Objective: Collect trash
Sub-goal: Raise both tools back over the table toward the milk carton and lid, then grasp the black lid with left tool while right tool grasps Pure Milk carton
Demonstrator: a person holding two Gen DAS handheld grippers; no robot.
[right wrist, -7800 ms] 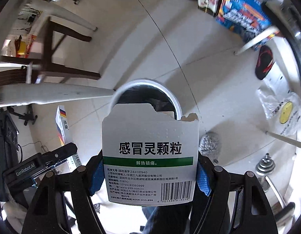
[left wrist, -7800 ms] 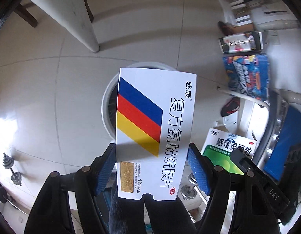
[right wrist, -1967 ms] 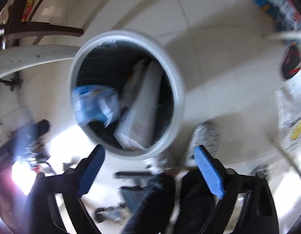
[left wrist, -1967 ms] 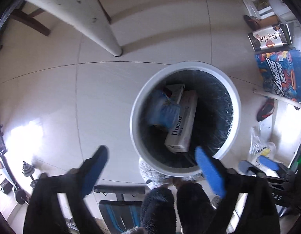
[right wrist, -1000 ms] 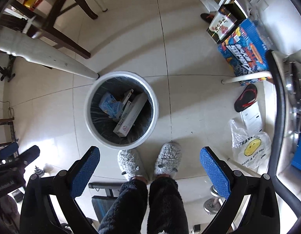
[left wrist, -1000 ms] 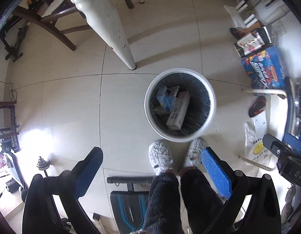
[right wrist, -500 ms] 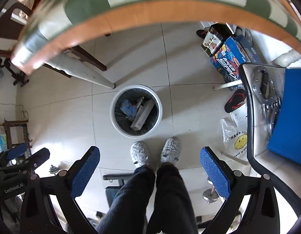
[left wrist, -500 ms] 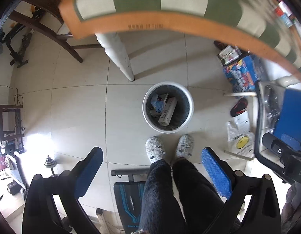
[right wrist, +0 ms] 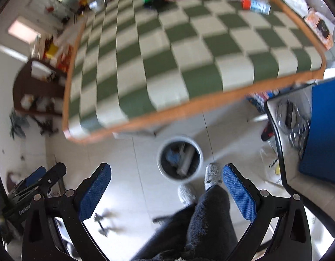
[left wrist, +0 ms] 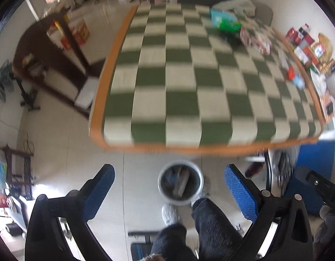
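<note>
- Two grippers, left gripper (left wrist: 168, 191) and right gripper (right wrist: 167, 187), both spread wide and holding nothing.
- Bin (left wrist: 198, 192) sits low centre of the frame, boxes inside, beside grey slippers (right wrist: 212, 175).
- Checkered table (left wrist: 189, 82) fills the upper frame, blurred clutter at its far edge.

The left gripper (left wrist: 168, 192), jaws wide apart and empty, hangs above the trash bin (left wrist: 180, 183) below the checkered counter (left wrist: 189, 82), with blurred packages (left wrist: 227, 22) at its far end.

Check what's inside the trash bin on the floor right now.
The trash bin holds a long pale box leaning inside and something blue beside it, over a dark liner. Motion blur hides labels, and anything beneath them is covered.
</note>
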